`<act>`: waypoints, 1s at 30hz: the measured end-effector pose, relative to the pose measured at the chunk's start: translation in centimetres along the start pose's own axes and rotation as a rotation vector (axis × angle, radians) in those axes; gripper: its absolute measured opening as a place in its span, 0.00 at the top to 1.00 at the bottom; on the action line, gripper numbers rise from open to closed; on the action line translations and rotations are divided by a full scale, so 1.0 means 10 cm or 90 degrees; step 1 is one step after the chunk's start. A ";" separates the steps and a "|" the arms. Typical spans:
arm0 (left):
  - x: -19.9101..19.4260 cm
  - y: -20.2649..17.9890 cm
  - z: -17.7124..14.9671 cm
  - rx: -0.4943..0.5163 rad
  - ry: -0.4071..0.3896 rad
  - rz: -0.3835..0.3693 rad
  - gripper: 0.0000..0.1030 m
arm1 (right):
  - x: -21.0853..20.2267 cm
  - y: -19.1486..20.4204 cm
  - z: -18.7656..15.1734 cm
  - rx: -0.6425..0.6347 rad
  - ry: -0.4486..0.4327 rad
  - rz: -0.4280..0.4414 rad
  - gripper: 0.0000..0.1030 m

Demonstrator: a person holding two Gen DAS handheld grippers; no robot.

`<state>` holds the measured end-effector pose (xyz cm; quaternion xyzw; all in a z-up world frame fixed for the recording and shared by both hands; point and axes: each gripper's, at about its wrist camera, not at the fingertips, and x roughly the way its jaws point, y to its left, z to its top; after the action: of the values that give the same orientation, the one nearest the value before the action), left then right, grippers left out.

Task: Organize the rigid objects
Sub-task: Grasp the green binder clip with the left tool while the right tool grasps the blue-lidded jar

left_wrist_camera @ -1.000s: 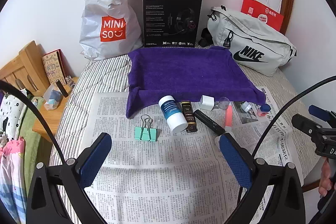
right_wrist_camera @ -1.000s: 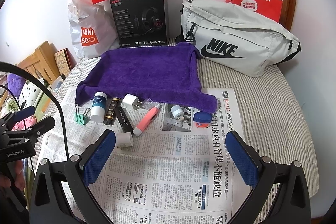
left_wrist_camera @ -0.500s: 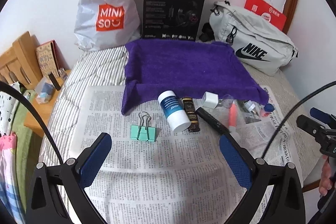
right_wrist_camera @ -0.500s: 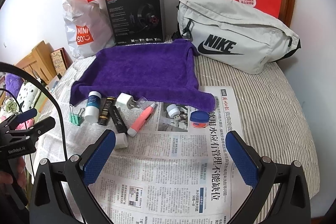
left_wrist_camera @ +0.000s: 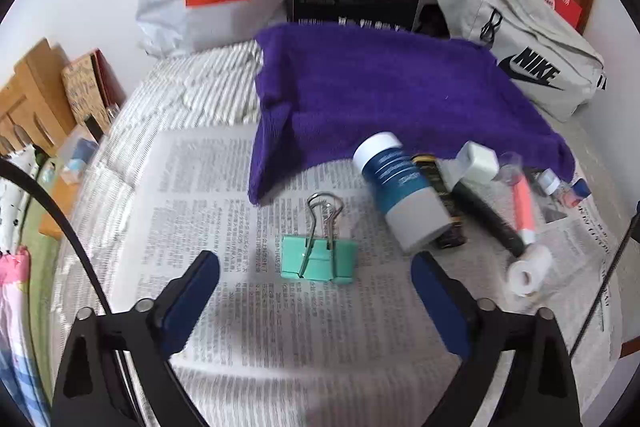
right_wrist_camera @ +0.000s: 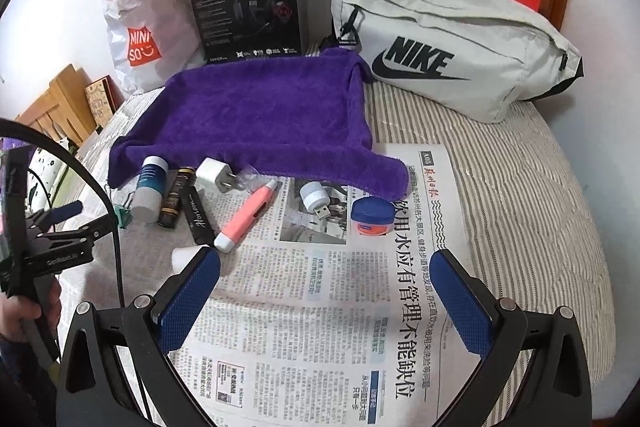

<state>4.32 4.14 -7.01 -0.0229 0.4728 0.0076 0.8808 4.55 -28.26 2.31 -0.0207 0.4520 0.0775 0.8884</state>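
- Left gripper (left_wrist_camera: 316, 291): jaws apart, just been closing a bit, nothing held. Binder clip (left_wrist_camera: 318, 259) sits on the newspaper (left_wrist_camera: 320, 339) right ahead, roughly between the fingertips, not touched. My read: clip is the first pick.
- Right gripper (right_wrist_camera: 326, 287): spread wide, empty, hovering over bare newspaper, near the pink pen (right_wrist_camera: 246, 217).
- Row of items along the towel's near edge, all on the paper: white-blue bottle (left_wrist_camera: 400, 195), dark tube beside it, black stick (right_wrist_camera: 198, 221), charger plug (right_wrist_camera: 214, 175), USB light (right_wrist_camera: 314, 199), blue tin (right_wrist_camera: 370, 215), small white roll (left_wrist_camera: 528, 269).
- Purple towel (right_wrist_camera: 260, 111): nothing on it.
- Progress: looks like zero items sorted; if the towel is the target, everything is left to move.
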 end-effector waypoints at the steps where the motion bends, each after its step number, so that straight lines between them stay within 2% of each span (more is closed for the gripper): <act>1: 0.05 0.01 0.00 0.000 0.004 -0.001 0.11 | 0.02 -0.01 -0.01 0.002 0.003 0.000 0.00; 7: 0.17 0.02 -0.01 0.010 -0.016 -0.017 0.14 | 0.21 -0.04 -0.01 0.005 0.024 0.007 0.00; 10: 0.21 -0.02 -0.03 0.033 -0.022 0.000 0.28 | 0.28 -0.05 -0.01 0.005 0.037 0.001 0.00; 15: 0.18 -0.01 -0.07 0.054 -0.037 -0.008 0.29 | 0.32 -0.08 -0.02 0.002 0.049 -0.008 0.00; 19: 0.14 -0.01 -0.11 0.064 -0.046 -0.018 0.42 | 0.37 -0.10 -0.01 -0.001 0.058 -0.016 0.00; 21: 0.14 -0.01 -0.12 0.066 -0.048 -0.021 0.45 | 0.39 -0.12 0.00 -0.004 0.056 -0.020 0.00; 23: 0.12 0.00 -0.12 0.064 -0.051 -0.019 0.57 | 0.41 -0.14 0.01 -0.006 0.054 -0.025 0.00; 30: 0.13 0.01 -0.11 0.060 -0.051 -0.021 0.61 | 0.45 -0.29 0.08 -0.002 0.032 -0.020 0.01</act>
<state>4.08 4.21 -8.68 0.0113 0.4363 -0.0282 0.8993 8.27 -30.51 -0.93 -0.0312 0.4736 0.0636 0.8779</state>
